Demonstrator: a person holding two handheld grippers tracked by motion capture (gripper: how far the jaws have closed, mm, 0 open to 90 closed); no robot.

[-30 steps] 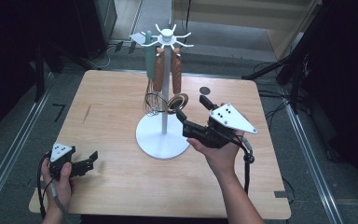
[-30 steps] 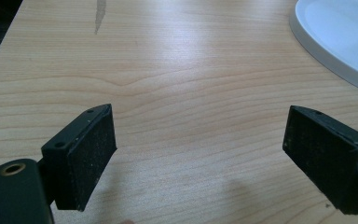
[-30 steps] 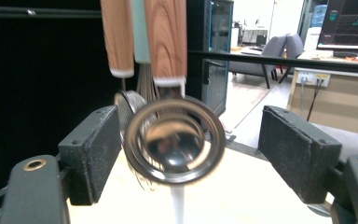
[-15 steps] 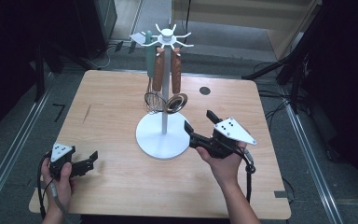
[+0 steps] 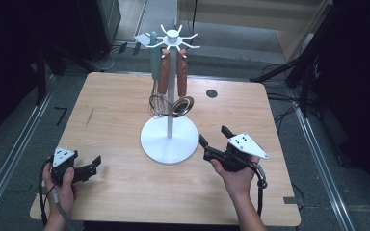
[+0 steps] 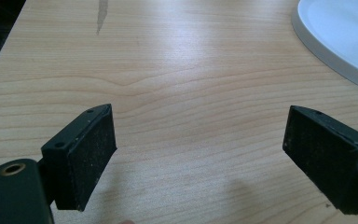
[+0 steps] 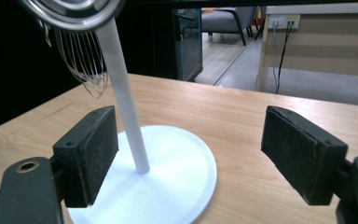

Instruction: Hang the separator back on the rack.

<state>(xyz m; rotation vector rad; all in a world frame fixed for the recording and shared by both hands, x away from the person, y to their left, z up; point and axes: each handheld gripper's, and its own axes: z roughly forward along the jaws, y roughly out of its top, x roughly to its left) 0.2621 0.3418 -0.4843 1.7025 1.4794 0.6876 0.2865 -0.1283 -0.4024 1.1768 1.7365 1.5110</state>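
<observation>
Currently, status as I read it from the remote station:

Right claw (image 5: 214, 138): jaws spread wide, nothing between the pads; in the high view it sits at lower right of centre, just beside the stand base (image 5: 169, 139). In the right claw view the pole (image 7: 121, 93) rises past the left jaw.

Left claw (image 5: 95, 163): jaws spread, empty, low over the bench (image 5: 115, 103) at lower left of the high view, well apart from the stand.

Work item: the utensil stand, centre of the high view, upright on the bench. Hung from its top hooks are a whisk (image 5: 157, 103), a round steel strainer (image 5: 182, 106) and a teal-handled utensil (image 5: 152, 48).

Handling, stand: I judge the base broad and weighty, the pole thin, stiff and smooth. A pinch on the pole may slip or tip the load.

Handling, utensils: I judge them light and free-swinging. The whisk wires are springy and would deform under the pads; the steel rim is slick.

Grasp point: I would take a wooden handle (image 5: 164, 72) below its hook, across the flat of the pads.

Risk: a knock sets the hung items swinging.
</observation>
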